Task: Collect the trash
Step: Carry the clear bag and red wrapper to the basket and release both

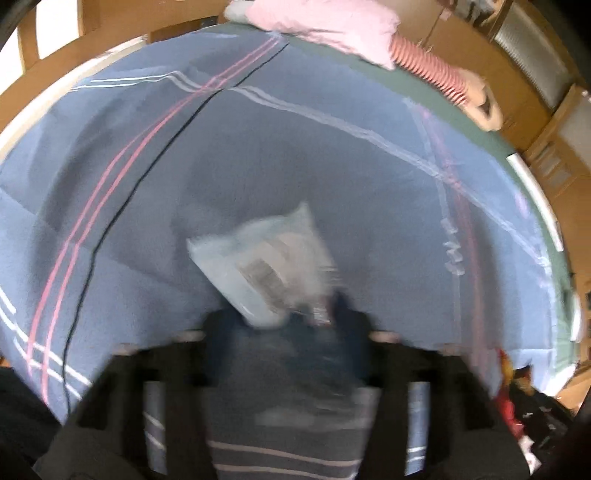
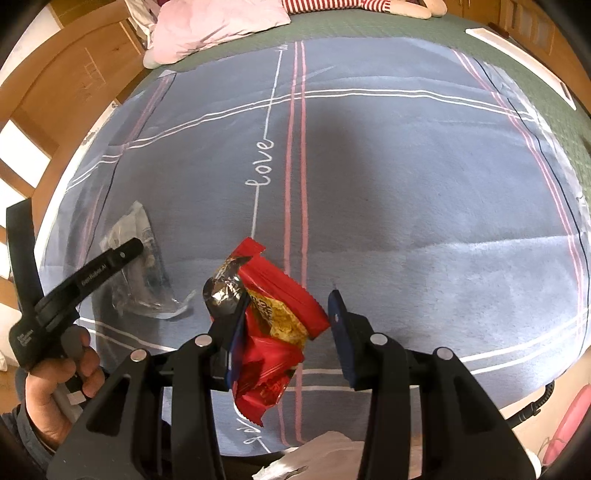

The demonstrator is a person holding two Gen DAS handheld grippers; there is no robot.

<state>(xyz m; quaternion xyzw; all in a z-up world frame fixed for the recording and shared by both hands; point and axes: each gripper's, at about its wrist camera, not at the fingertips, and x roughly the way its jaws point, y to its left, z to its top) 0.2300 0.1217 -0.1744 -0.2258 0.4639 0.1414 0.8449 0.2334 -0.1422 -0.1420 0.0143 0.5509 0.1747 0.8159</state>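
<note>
The left fingers [image 1: 284, 325] pinch a clear bag [image 1: 266, 266]; the right fingers [image 2: 280, 321], half-open, hold a red wrapper [image 2: 280, 325].

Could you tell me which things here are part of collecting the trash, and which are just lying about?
Part of the job:
- red snack wrapper, in the right gripper
- clear plastic bag, at the left gripper

Just lying about:
- blue blanket
- pink pillow
- striped doll
- green bedsheet
</note>
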